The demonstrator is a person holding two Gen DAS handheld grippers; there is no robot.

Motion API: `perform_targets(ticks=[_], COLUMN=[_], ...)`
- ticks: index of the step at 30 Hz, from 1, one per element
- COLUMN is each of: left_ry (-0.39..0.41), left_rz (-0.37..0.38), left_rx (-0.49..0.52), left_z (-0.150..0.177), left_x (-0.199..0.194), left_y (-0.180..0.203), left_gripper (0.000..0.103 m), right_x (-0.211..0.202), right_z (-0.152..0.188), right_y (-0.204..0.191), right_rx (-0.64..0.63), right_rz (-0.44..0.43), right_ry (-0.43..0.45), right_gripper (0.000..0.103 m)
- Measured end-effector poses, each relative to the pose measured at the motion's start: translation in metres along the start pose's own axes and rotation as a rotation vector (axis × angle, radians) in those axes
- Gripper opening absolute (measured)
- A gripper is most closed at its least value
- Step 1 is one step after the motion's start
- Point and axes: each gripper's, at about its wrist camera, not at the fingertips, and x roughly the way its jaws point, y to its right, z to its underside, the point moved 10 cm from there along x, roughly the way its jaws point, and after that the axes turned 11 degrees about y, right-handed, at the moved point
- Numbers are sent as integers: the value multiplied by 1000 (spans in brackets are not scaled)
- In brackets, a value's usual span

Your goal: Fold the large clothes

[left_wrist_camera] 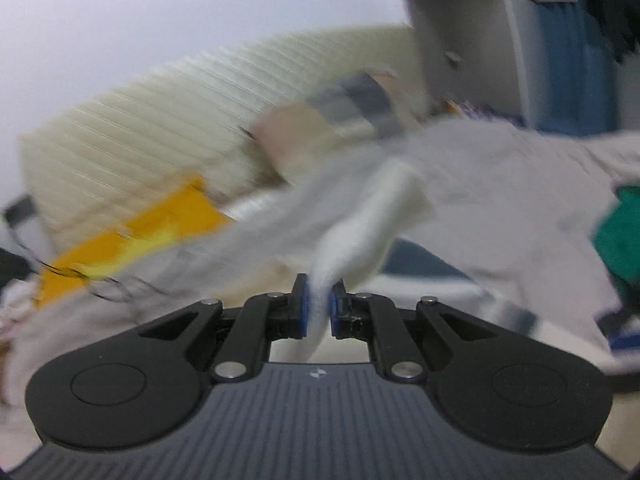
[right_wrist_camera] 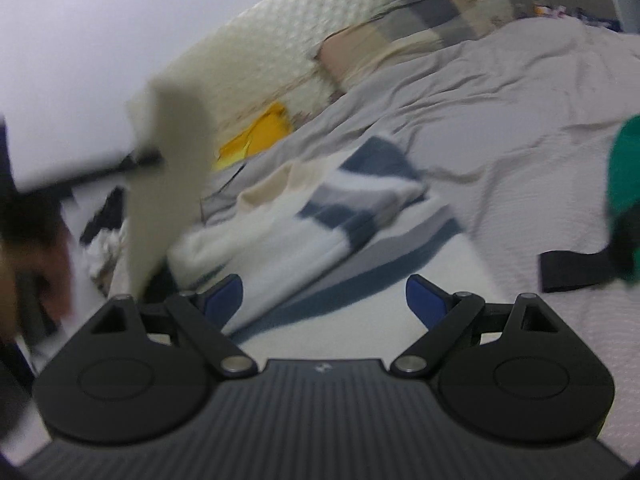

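A large white, blue and grey striped fleece garment (right_wrist_camera: 296, 224) lies rumpled on the bed in the right wrist view. My left gripper (left_wrist_camera: 319, 310) is shut on a white fleece edge of the garment (left_wrist_camera: 360, 232) and holds it lifted above the bed; this view is motion-blurred. My right gripper (right_wrist_camera: 324, 300) is open and empty, just above the striped cloth near its front edge. A pale strip of the lifted cloth (right_wrist_camera: 172, 184) hangs at the left of the right wrist view.
A grey bedsheet (right_wrist_camera: 500, 120) covers the bed. A cream padded headboard (right_wrist_camera: 256, 48), a checked pillow (right_wrist_camera: 404, 36) and a yellow item (right_wrist_camera: 256, 136) lie at the back. A green item (right_wrist_camera: 624, 168) and a black strap (right_wrist_camera: 572, 270) lie at the right.
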Motion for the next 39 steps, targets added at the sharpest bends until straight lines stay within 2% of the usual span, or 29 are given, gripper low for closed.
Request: perform_targets(ticks=[5, 7, 10, 12, 14, 15, 16, 18, 22, 25, 29, 35, 39], left_ry=[-129, -160, -188, -176, -212, -220, -213, -178, -183, -164, -120, -64, -57], left_rz=[70, 80, 60, 47, 29, 32, 44, 55, 51, -6, -92, -175, -229], left_rx=[-9, -19, -74, -128, -204, -241, -276, -334, -455, -516, -539, -573, -604], left_z=[73, 101, 125, 128, 131, 124, 120, 109, 97, 89, 78, 79, 87], left_x=[35, 49, 56, 60, 53, 45, 38, 13, -29, -67, -114, -172, -189], left_y=[75, 85, 97, 90, 86, 80, 82, 83, 75, 59, 37, 20, 3], left_gripper=[13, 13, 15, 18, 27, 43, 65, 75, 76, 78, 83, 83, 83], right_x=[-3, -3, 2, 6, 9, 10, 9, 7, 3, -1, -3, -8, 7], right_z=[-14, -17, -16, -14, -13, -11, -11, -12, -12, -15, -11, 4, 16], right_y=[24, 32, 38, 40, 40, 39, 38, 36, 35, 29, 11, -17, -32], right_rx=[80, 99, 122, 116, 118, 127, 131, 115, 78, 25, -49, -129, -189], right_rz=[30, 43, 45, 51, 49, 39, 28, 22, 52, 52, 16, -62, -123], right_ry=[32, 44, 39, 35, 18, 8, 5, 11, 27, 59, 56, 2, -109], right_gripper=[90, 90, 90, 90, 90, 90, 90, 90, 90, 91, 91, 91, 90])
